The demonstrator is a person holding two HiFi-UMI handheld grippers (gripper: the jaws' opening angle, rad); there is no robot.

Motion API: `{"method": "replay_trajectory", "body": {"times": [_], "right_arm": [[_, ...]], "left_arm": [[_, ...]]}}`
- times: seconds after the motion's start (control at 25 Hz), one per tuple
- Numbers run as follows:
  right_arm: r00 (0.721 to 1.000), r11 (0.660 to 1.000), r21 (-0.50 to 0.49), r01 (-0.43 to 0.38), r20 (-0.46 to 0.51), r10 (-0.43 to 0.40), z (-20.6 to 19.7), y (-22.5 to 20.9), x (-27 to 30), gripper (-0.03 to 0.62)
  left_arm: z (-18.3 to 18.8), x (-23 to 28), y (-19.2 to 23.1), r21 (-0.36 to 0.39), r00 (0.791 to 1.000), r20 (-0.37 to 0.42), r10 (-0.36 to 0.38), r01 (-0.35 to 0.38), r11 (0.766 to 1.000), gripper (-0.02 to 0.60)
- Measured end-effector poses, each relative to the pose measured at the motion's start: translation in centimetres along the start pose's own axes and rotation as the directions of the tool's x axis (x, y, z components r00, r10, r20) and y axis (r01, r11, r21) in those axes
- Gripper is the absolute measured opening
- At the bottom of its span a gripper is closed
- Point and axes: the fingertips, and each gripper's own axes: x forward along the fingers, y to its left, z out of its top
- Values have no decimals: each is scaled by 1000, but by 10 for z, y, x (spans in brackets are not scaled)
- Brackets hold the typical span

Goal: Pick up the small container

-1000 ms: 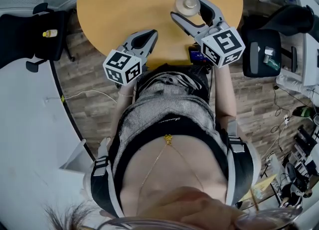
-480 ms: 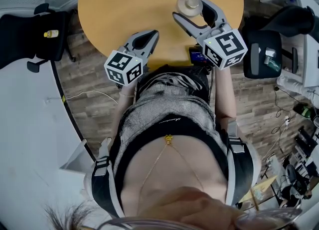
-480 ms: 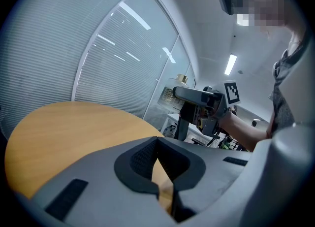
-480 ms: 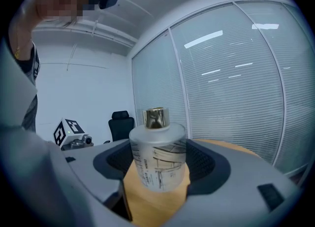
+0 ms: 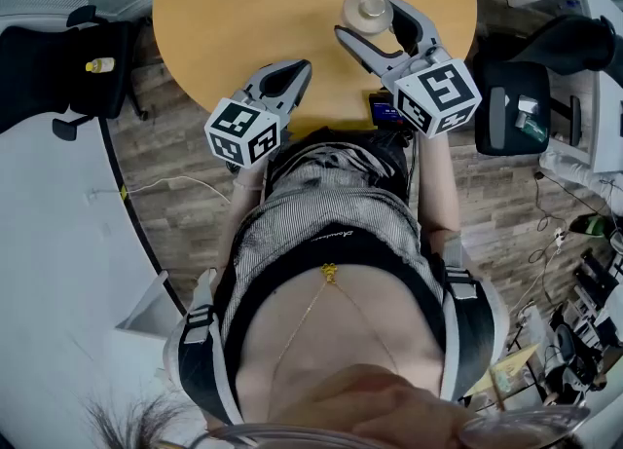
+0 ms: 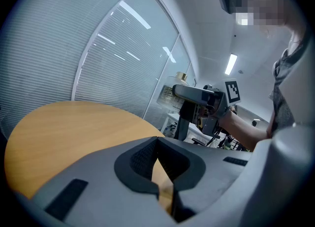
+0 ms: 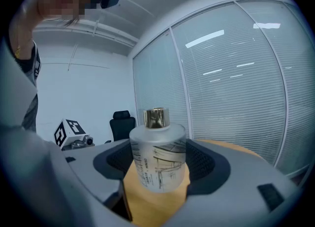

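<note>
Fingers [image 7: 209,164] of my right gripper [image 7: 157,172] are pinching the frosted bottle [image 7: 158,157], one dark pad against each side of its body, spread only as wide as the glass. The bottle sits deep between them, gold cap [image 7: 156,117] up and leaning a little off vertical. In the right gripper view I see bare wood under its base. In the left gripper view the bottle [image 6: 170,95] shows against the window blinds, above the tabletop's far rim, so I judge it is already clear of the surface, though I cannot see the gap itself.

From the head view, the right gripper [image 5: 368,20] is out at my 1 o'clock over the round tabletop [image 5: 243,9], with the bottle [image 5: 368,9] at its tips.

At my 11 o'clock the left gripper [image 5: 295,69] hangs by the near rim. Its fingers [image 6: 140,159] are drawn together with nothing between them, and only a thin wedge of wood shows through the notch behind the tips. It is well apart from the bottle and plays no part in the hold.

By my reading, the reach and the grasp are done and the lift is made or just beginning. What is left is to carry the bottle plainly clear and keep it from slipping further out of true.
</note>
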Motion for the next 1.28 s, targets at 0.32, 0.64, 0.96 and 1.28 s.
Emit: {"method": "replay_trajectory", "body": {"times": [0.32,0.64,0.96,1.28], "right_arm": [[1000,1000,-3,-14,3,14,1,3,5,337],[1000,1000,-5,-17,3,17,1,4,5,337],[1000,1000,-2,-21,7,21,0,0,5,337],[1000,1000,3,-26,9,26,0,1,5,337]], "left_arm": [[-1,-1,4,-4,1000,-4,9,-9,1000,18],[-1,-1,4,0,1000,-7,6,-6,1000,18],[0,3,2,0,1000,-11,3,-3,1000,18],[0,3,4,0,1000,-13,8,-8,1000,18]]}}
